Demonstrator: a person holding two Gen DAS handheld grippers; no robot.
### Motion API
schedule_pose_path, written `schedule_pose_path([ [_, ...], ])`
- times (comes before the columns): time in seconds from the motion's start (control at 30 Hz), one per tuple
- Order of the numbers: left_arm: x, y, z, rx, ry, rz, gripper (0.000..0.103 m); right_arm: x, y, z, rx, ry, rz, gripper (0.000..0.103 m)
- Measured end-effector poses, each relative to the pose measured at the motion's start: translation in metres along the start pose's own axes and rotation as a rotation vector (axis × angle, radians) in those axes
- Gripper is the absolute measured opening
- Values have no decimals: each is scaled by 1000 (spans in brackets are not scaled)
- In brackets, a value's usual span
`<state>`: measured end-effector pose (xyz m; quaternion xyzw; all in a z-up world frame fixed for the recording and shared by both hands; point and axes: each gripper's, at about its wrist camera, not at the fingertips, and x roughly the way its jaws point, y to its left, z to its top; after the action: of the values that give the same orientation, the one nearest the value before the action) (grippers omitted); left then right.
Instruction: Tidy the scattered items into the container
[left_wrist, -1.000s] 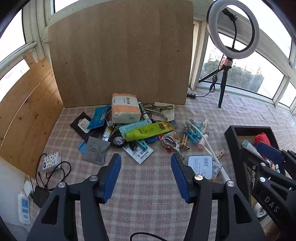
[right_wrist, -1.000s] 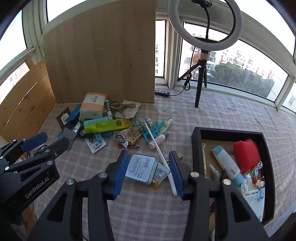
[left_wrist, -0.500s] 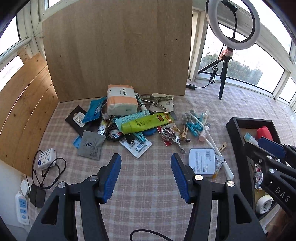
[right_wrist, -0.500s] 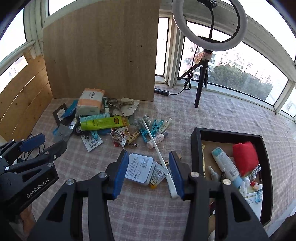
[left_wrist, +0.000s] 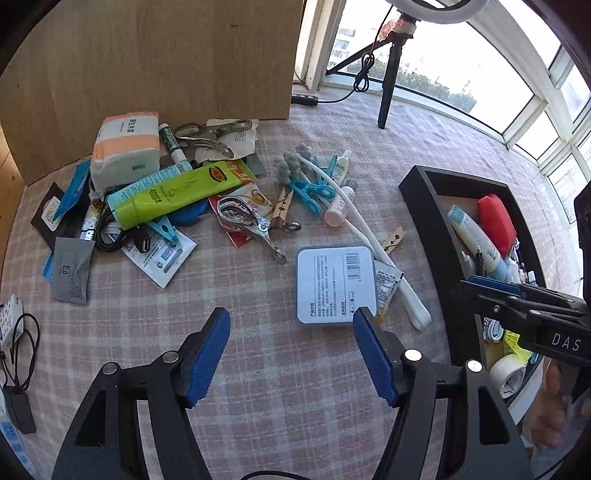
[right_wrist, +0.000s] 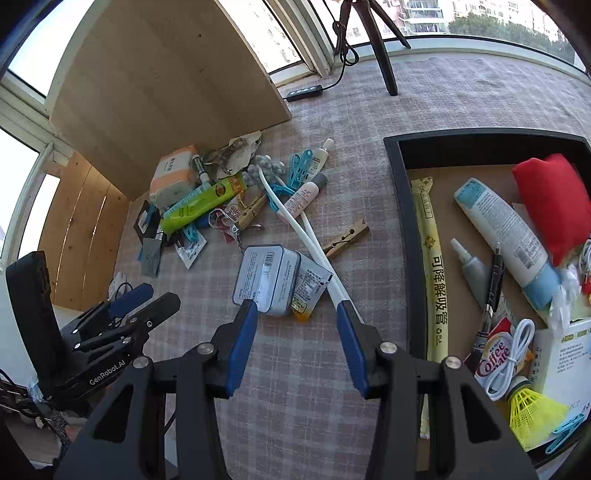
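Risk entry: we hold the left gripper with jaws opening, empty, and the right gripper moderately open, empty; the flat tin at twelve o'clock overlaps a sachet and white wand, which could drag along.

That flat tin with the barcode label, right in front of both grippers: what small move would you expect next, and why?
Probably the right gripper eases a little further down and forward so its fingers straddle the flat tin. The tin lies nearest of the loose items, just beyond its empty, open jaws, beside the black tray. The left gripper, jaws opening and empty, hangs just short of it too.
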<state>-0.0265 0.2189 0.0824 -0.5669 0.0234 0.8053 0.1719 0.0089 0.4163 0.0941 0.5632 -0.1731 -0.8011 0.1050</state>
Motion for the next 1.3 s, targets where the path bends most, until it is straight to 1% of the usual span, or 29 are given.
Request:
schedule_pose_path([
  [0.07,11,-7,4,14,23,3,67,8,-2,0,-10,12,-35,43],
  [0.2,27,-13,10,16,56,7,69,15,-8,1,-13,31,-40,39],
  [0.33,37,-16,14,20,74,5,71,15,-9,0,1,52,18,37],
  [0.5,47,-20,22,14,94,-6,74,33,-2,-14,-1,99,49,34],
  [0.67,57,-21,32,23,107,-1,76,54,0,-22,18,135,47,31],
  [0.77,60,-19,39,12,113,9,76,60,-2,-21,27,135,44,31],
  [0.87,61,-14,41,-36,157,-91,76,66,0,-19,26,143,54,31],
  [0.9,59,-16,41,-25,150,-81,76,69,2,-18,22,145,50,31],
  [0.97,58,-24,40,24,133,-35,76,72,3,-18,13,144,29,31],
  [1.03,64,-30,39,55,151,-17,76,74,2,-18,12,144,10,31],
  [1.13,68,-30,38,58,165,-7,78,76,-2,-17,28,145,0,31],
  [1.23,67,-24,38,50,156,4,78,76,-4,-17,34,136,-2,31],
  [1.3,66,-18,37,48,153,8,80,75,-2,-16,24,129,-8,31],
])
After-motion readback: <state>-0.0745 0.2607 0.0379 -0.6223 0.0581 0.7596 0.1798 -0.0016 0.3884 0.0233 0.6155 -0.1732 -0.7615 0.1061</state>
